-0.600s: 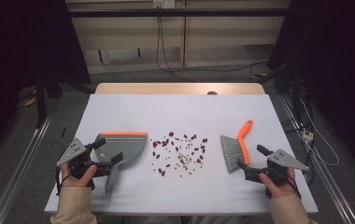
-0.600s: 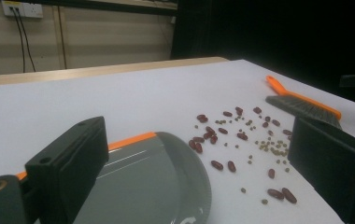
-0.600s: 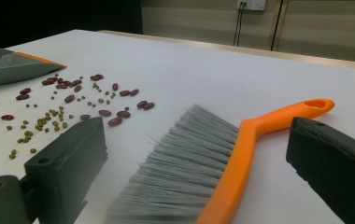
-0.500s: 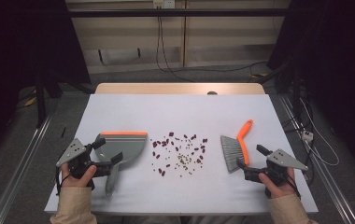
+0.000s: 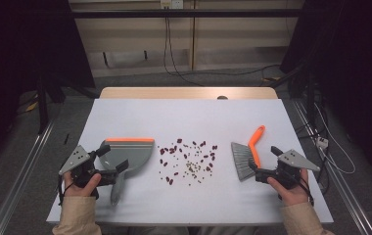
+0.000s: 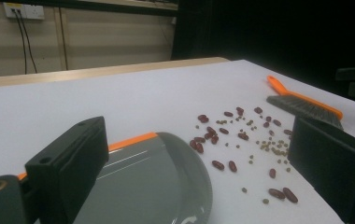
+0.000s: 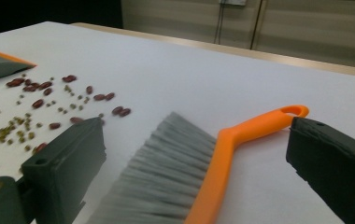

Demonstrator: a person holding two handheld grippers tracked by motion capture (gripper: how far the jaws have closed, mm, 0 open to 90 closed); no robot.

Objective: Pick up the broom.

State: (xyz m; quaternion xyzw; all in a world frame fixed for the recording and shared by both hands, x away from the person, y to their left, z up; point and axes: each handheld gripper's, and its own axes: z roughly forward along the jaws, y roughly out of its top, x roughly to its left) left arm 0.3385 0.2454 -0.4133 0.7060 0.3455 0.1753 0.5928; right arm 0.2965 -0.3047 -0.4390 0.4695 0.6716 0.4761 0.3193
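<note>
**Dustpan and brush flank a spill of beans**

A white worktop [image 5: 184, 117] carries a grey, orange-edged dustpan [image 5: 130, 154] at left and an orange-handled, grey-bristled brush [image 5: 246, 155] at right, apparently staged for sweeping. The left gripper [image 5: 109, 164] stands wide open over the dustpan's handle, and the right gripper [image 5: 262, 164] gapes beside the brush; neither grips anything. Between them lie scattered red beans [image 5: 188, 159] and smaller greenish ones.
</note>
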